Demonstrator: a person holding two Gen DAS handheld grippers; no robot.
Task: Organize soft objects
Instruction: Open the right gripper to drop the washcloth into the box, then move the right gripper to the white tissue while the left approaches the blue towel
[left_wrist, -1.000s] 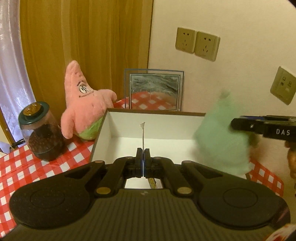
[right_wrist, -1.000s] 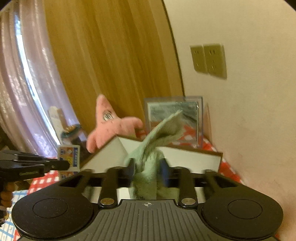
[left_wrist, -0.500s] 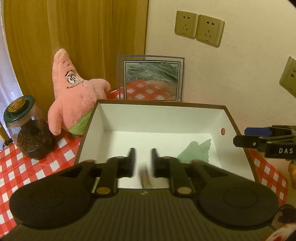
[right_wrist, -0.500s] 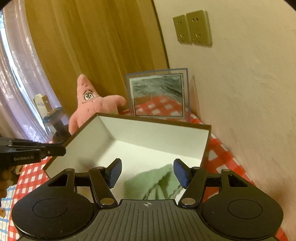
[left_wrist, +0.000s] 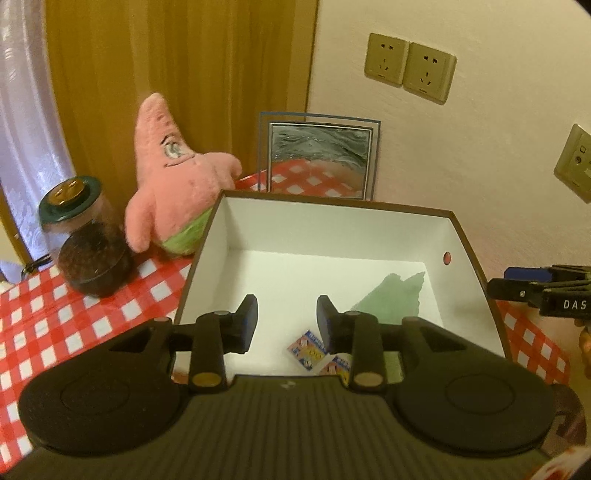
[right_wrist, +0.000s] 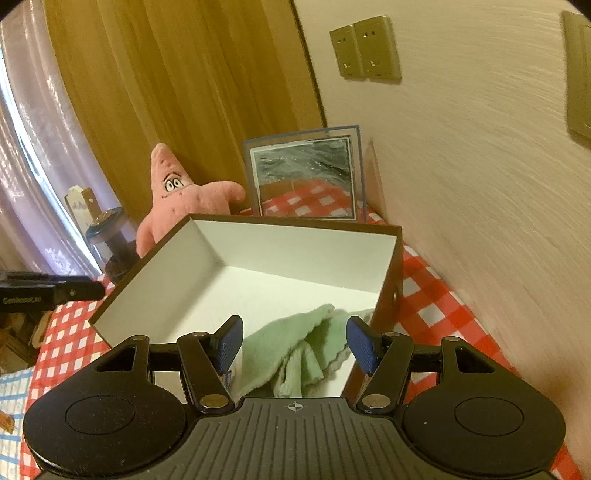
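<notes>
One soft thing is left outside the box (left_wrist: 207, 236): the pink star toy (left_wrist: 173, 192), upright against the box's far-left corner, its long axis vertical. The left gripper (left_wrist: 286, 317) hangs nearer it, spread and holding nothing; the right gripper (right_wrist: 293, 341) is likewise spread and unladen. Inside the box lie a green cloth (right_wrist: 299, 350) and a small packet (left_wrist: 308, 349).

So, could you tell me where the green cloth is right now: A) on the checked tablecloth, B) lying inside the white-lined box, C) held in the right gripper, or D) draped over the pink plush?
B: the green cloth lies crumpled on the floor of the box, below the open, empty right gripper.
</notes>
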